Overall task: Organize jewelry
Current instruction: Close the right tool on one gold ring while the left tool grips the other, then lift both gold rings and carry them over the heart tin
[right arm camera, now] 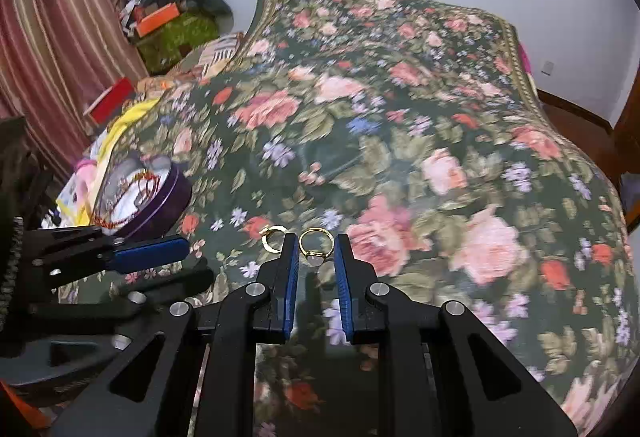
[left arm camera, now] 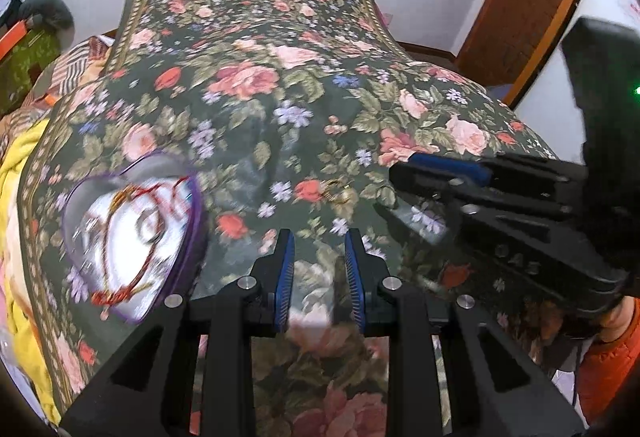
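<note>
Right hand-held gripper (right arm camera: 317, 243): jaws spread, nothing pinched, lowered close over the flowered bedspread (right arm camera: 420, 125).

Gold ring with a pale stone (right arm camera: 316, 246): lies flat on the bedspread directly ahead of the right hand-held gripper, framed between its two blue pads, stone end nearest the camera. Whether either pad touches the band cannot be told. No long axis to speak of; the hoop lies face-up, so a close across it looks workable.

Second gold ring (right arm camera: 273, 237): just outside the left pad of the same gripper, partly hidden behind it, near the first ring but apart from it.

Left hand-held gripper (left arm camera: 320, 241): jaws spread, empty, hovering over the bedspread; the rings lie ahead of it and slightly to its right, blurred in its view. The right arm is judged the nearer of the two.

Purple heart-shaped tin (right arm camera: 160, 197): open, holding chains and red cord, well to the left of the right gripper and beyond the left one; presumably where the rings go.
</note>
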A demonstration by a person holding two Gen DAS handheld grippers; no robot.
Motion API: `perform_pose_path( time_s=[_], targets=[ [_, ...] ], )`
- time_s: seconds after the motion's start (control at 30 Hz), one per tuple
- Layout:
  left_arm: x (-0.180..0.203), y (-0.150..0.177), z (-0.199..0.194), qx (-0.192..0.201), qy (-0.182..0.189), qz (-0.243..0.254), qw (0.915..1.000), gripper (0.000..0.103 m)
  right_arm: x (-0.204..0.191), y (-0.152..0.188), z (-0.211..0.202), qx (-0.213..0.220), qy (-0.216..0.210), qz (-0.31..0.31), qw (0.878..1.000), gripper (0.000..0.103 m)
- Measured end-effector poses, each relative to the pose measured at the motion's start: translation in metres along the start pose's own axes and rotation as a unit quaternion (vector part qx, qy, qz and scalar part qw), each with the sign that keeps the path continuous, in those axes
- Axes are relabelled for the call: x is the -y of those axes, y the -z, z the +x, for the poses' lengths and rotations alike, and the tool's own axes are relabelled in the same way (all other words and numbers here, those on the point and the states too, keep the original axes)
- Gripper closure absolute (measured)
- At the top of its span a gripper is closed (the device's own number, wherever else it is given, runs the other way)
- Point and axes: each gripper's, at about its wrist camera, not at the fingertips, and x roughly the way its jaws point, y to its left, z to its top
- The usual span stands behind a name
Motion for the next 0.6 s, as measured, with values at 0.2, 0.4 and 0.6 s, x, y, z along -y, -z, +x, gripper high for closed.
perform_pose_path(
  time_s=[0.2,0.4,0.6],
  targets=[
    [0.017,-0.015,0.023,-0.010,-0.008,0.021,0.9997,0.060,0.016,0.001,-0.009,0.013,-0.002,0.015,1.000,0.087],
    [0.018,-0.025,0.051,-0.031,-0.025,0.027,0.9989,0.060,0.026,0.002,-0.008,0.017,-0.007,0.028,0.999,0.087],
    [0.019,-0.026,0.059,-0.023,-0.016,0.026,0.9993,0.065,0.033,0.004,-0.007,0.015,-0.015,0.036,0.999,0.087]
  ],
)
